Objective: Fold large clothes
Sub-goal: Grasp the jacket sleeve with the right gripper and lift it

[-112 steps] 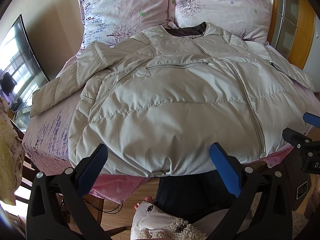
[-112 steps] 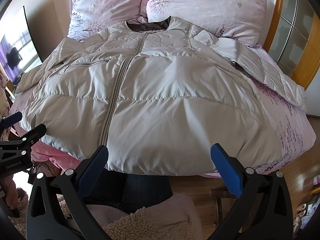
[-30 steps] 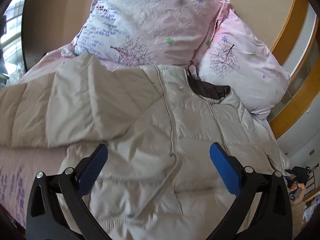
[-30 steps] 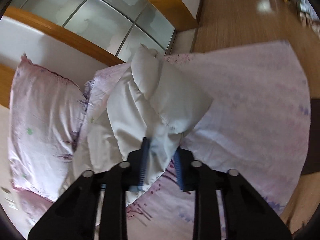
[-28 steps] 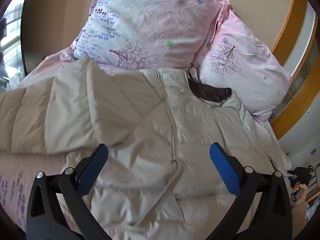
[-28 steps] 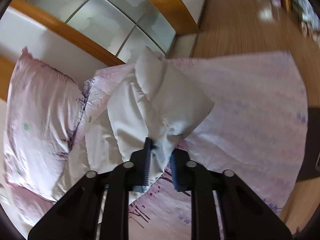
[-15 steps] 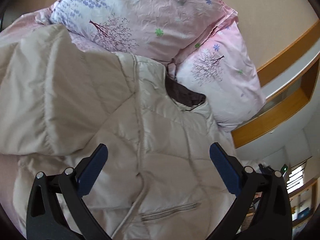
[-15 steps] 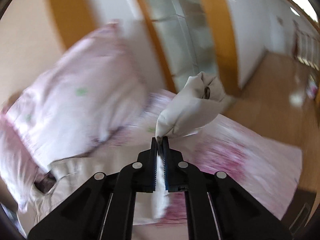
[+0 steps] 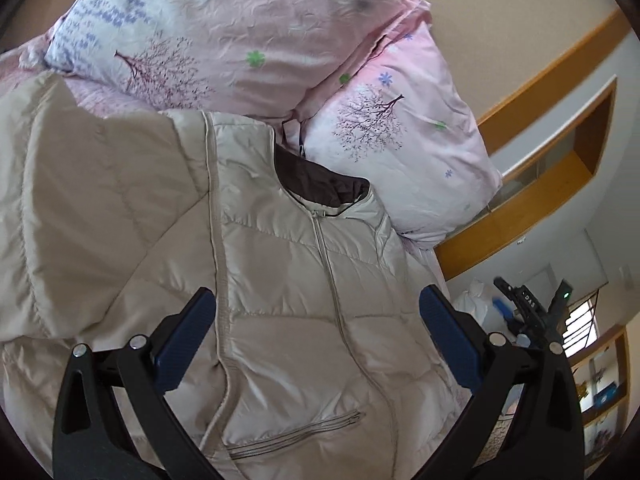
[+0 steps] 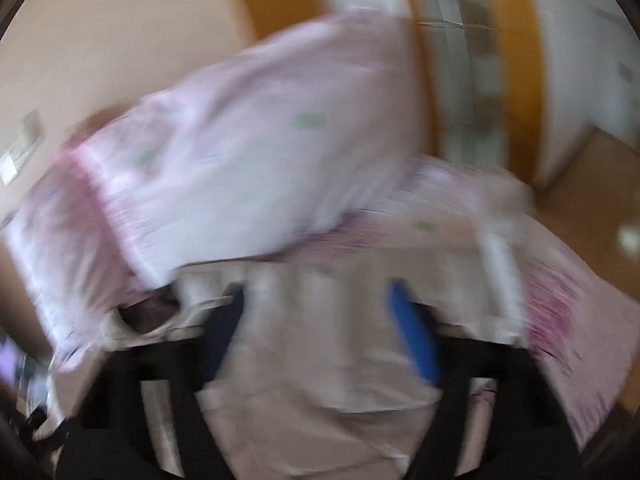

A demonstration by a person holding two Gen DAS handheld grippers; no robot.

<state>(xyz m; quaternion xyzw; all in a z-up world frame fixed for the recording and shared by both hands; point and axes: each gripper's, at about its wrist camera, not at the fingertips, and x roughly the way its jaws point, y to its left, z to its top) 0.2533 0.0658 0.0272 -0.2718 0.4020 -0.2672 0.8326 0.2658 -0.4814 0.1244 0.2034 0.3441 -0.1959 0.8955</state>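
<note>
A large beige puffer jacket (image 9: pixel 288 304) lies face up on the bed, zipped, with a dark brown collar lining (image 9: pixel 320 184). Its left sleeve (image 9: pixel 80 216) spreads out to the left. My left gripper (image 9: pixel 316 340) is open and empty, hovering over the jacket's chest. My right gripper (image 10: pixel 316 336) shows in a heavily blurred view with its blue pads wide apart over beige jacket fabric (image 10: pixel 312 392); it holds nothing. The right gripper also shows far right in the left wrist view (image 9: pixel 528 312).
Two pink floral pillows (image 9: pixel 248 36) (image 9: pixel 400 152) lie at the head of the bed. A wooden headboard frame (image 9: pixel 516 216) stands behind them. Pink bedsheet (image 10: pixel 560 320) shows right of the jacket. Wooden floor (image 10: pixel 592 184) lies beyond the bed.
My right gripper has opened and let go of the jacket's right sleeve, which it held pinched half a second ago, and is swinging fast. My left gripper has shifted slightly toward the collar.
</note>
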